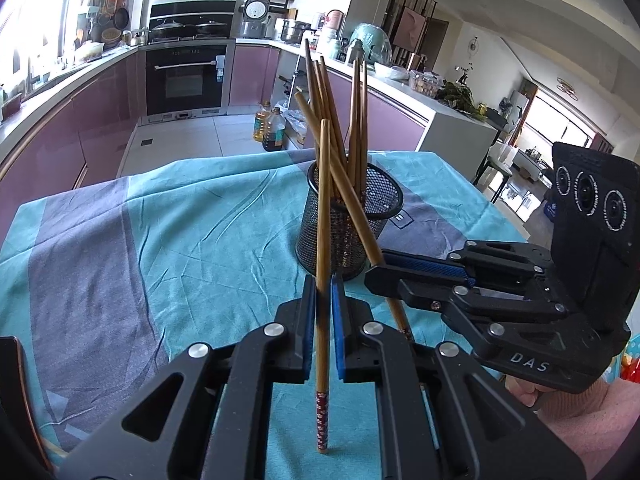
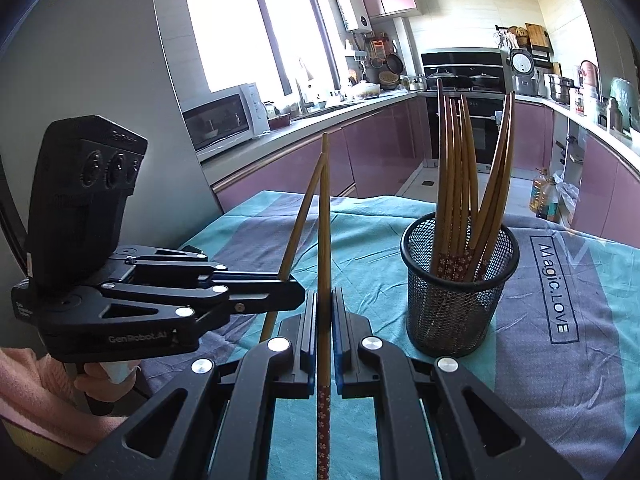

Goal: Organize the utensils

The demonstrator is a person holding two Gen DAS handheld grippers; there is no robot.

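1. The left claw [image 1: 322, 308] is clamped on one brown wooden chopstick [image 1: 322, 216], held upright.
2. The right claw [image 2: 324, 312] grips another wooden chopstick [image 2: 325, 240].
3. The black wire-mesh cup [image 2: 460, 292] of chopsticks stands on the teal-clothed bench [image 2: 520, 380], at two o'clock of the right claw.

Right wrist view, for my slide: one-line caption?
Right claw grips a chopstick beside the mesh holder.

A home kitchen: built-in oven [image 1: 185, 80], microwave [image 2: 224, 120], rice cooker [image 1: 255, 16], pots on the hob, mauve cabinets [image 1: 72, 128].
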